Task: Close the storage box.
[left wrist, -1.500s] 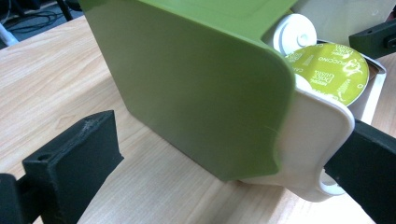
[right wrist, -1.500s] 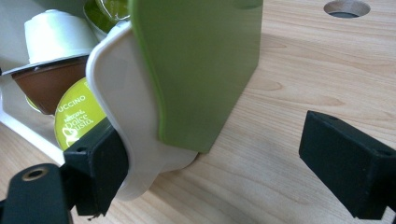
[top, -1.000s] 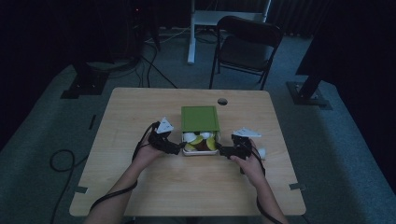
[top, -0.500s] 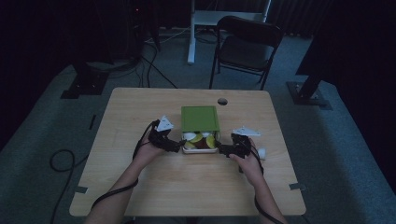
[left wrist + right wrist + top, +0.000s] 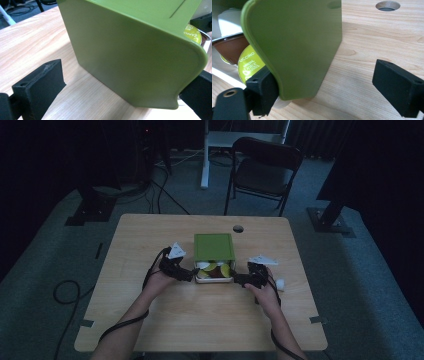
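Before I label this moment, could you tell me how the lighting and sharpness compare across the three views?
High view: dim and underexposed, the room nearly black, the green box and table muted. Left gripper view: bright, the box wall large and slightly soft, wood grain clear. Right gripper view: bright, capsule lettering legible, the near jaws a little blurred, a soft shadow of the box on the table.

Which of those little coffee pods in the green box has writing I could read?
The yellow-green pod beside the right gripper's jaw: its lid carries printed lettering. The brown pod above it and the white one show none.
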`<action>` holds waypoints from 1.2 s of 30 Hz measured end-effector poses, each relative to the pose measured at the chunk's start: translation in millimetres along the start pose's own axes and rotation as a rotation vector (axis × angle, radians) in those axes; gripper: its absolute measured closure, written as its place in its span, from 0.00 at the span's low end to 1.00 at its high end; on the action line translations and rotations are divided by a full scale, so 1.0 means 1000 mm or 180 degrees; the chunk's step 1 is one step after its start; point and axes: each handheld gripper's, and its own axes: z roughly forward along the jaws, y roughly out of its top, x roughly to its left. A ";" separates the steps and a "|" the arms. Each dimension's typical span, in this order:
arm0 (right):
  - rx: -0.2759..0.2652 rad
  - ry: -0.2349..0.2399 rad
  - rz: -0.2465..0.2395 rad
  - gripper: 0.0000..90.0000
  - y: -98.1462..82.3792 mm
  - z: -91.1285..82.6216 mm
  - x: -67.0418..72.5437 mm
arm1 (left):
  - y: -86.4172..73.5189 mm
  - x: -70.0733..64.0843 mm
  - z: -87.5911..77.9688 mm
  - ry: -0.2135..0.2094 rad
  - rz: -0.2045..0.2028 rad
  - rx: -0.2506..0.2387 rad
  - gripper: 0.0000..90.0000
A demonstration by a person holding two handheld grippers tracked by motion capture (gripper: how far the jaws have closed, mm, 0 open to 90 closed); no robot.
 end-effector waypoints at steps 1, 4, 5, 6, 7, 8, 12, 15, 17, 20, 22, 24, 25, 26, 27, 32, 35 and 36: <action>-0.0002 0.0001 0.0001 0.12 0.000 0.000 0.000 | 0.000 0.000 0.000 0.0024 0.0009 -0.0003 0.00; -0.0008 0.0011 0.0023 0.12 -0.001 0.001 0.002 | 0.000 0.002 -0.001 0.0066 -0.0007 0.0004 0.00; -0.0009 0.0012 0.0030 0.12 -0.001 0.002 0.003 | -0.001 0.003 -0.001 0.0065 -0.0026 0.0000 0.00; -0.0012 0.0012 0.0035 0.12 -0.001 0.002 0.003 | -0.001 0.003 -0.001 0.0067 -0.0058 -0.0002 0.00; -0.0016 0.0010 0.0037 0.12 -0.001 0.002 0.004 | -0.001 0.004 -0.001 0.0065 -0.0095 0.0012 0.00; -0.0014 0.0010 0.0043 0.12 -0.001 0.002 0.004 | -0.002 0.004 -0.001 0.0059 -0.0135 0.0009 0.00; -0.0003 -0.0028 0.0029 0.12 0.000 0.002 0.005 | -0.004 0.005 -0.001 0.0047 -0.0213 -0.0004 0.00; -0.0007 -0.0045 0.0014 0.12 0.000 0.001 0.007 | -0.005 0.002 -0.003 -0.0009 -0.0223 -0.0088 0.00; -0.0007 -0.0017 -0.0009 0.12 0.000 0.000 0.009 | -0.005 -0.002 -0.006 -0.0076 -0.0216 -0.0132 0.00; -0.0044 -0.0008 0.0000 0.12 0.000 -0.002 0.011 | -0.004 -0.009 -0.009 -0.0090 -0.0146 -0.0141 0.00; -0.0059 0.0003 0.0014 0.12 0.000 -0.004 0.013 | -0.002 -0.013 -0.011 -0.0128 -0.0095 -0.0145 0.00; -0.0069 0.0015 0.0001 0.12 0.000 -0.005 0.014 | -0.001 -0.016 -0.014 -0.0131 -0.0059 -0.0134 0.00; -0.0075 0.0029 -0.0011 0.12 0.000 -0.005 0.015 | -0.001 -0.017 -0.016 -0.0135 -0.0058 -0.0135 0.00; -0.0082 0.0042 -0.0016 0.12 -0.001 -0.006 0.015 | -0.001 -0.018 -0.017 -0.0132 -0.0060 -0.0146 0.00; -0.0080 0.0036 -0.0011 0.12 -0.001 -0.007 0.016 | -0.001 -0.018 -0.019 -0.0128 -0.0052 -0.0138 0.00; -0.0070 0.0002 0.0013 0.12 -0.002 -0.010 0.016 | -0.005 -0.019 -0.025 -0.0137 -0.0062 -0.0113 0.00; -0.0061 -0.0009 -0.0015 0.12 -0.004 -0.013 0.016 | -0.009 -0.020 -0.029 -0.0169 -0.0062 -0.0108 0.00; -0.0062 -0.0005 -0.0007 0.12 -0.005 -0.014 0.016 | -0.010 -0.020 -0.030 -0.0170 -0.0063 -0.0101 0.00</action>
